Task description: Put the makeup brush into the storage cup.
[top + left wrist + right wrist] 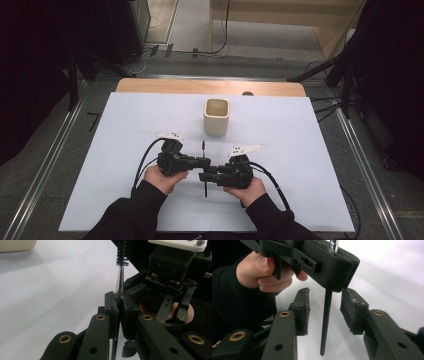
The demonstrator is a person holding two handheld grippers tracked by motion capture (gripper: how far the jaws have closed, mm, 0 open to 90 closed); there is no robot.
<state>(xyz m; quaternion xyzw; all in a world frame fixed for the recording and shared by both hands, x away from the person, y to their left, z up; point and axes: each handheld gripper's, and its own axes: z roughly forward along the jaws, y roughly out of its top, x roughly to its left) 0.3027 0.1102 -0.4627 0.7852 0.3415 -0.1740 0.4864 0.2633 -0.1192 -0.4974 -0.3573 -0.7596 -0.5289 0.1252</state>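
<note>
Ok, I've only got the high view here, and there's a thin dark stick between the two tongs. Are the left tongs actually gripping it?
Observer: Yes. In the left gripper view the left tongs are shut on a brush, pinching its shiny neck.
Operator: A brush? Which end has the bristles?
Observer: The end toward the cup. The black bristles stand just past the tongs.
Operator: And the right tongs?
Observer: Open. In the right gripper view the right tongs straddle the black handle, with a gap on both sides.
</note>
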